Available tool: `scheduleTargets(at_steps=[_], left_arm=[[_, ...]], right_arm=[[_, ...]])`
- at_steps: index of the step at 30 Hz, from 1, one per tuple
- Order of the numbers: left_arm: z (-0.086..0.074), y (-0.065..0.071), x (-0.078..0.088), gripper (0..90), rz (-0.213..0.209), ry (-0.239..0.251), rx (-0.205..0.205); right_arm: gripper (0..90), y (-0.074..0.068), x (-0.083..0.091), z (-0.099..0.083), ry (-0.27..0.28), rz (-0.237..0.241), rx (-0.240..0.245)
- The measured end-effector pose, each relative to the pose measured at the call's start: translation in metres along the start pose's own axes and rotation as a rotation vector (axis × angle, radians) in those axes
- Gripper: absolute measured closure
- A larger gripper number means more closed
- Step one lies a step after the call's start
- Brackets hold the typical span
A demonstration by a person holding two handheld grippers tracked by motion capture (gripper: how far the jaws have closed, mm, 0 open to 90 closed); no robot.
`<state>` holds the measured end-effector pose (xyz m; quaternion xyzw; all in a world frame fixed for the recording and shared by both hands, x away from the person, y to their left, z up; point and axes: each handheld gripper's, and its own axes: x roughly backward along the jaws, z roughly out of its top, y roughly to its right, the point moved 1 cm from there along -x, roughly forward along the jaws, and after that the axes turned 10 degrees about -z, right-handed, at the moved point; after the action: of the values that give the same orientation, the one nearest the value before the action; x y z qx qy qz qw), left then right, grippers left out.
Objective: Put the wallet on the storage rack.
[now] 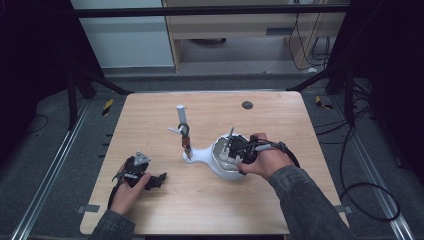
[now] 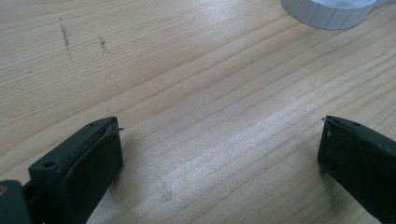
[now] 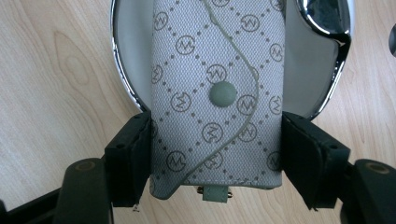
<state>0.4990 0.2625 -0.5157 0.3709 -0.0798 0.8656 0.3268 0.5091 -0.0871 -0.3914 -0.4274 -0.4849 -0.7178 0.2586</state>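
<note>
- High view: one wooden worktop (image 1: 210,200) carries one white, round-bodied pot (image 1: 220,162) with a long neck running left to a small upright stand (image 1: 183,131). One dark round spot (image 1: 247,105) sits near the far edge.
- High view: two hands, two grippers. The left gripper (image 1: 159,180) rests on the worktop near the left front, well apart from the pot. The right gripper (image 1: 231,152) is at the pot's open mouth, the hand over it.
- Left gripper view: two black jaws stand wide apart with bare worktop between them and nothing held. One ribbed white rim (image 2: 329,11) shows at the top edge, apart from the jaws.
- Right gripper view: two black jaws press on either side of one grey patterned fabric pouch (image 3: 217,100), which has one round snap button (image 3: 223,93) on its curved flap and one small tab (image 3: 215,192) at its lower end.
- Right gripper view: the pouch lies across one chrome-rimmed round opening (image 3: 122,81) of the pot, its upper part over the white inside, its lower end held over the wood.
</note>
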Motion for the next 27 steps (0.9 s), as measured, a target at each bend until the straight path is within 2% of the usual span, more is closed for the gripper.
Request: scheduleTargets(at_steps=[27], left_arm=[[0.000,0.000,-0.001,0.0,-0.003,0.000,-0.003]], right_arm=[[30.3,0.002,-0.012,0.013,-0.017,0.016,0.013]])
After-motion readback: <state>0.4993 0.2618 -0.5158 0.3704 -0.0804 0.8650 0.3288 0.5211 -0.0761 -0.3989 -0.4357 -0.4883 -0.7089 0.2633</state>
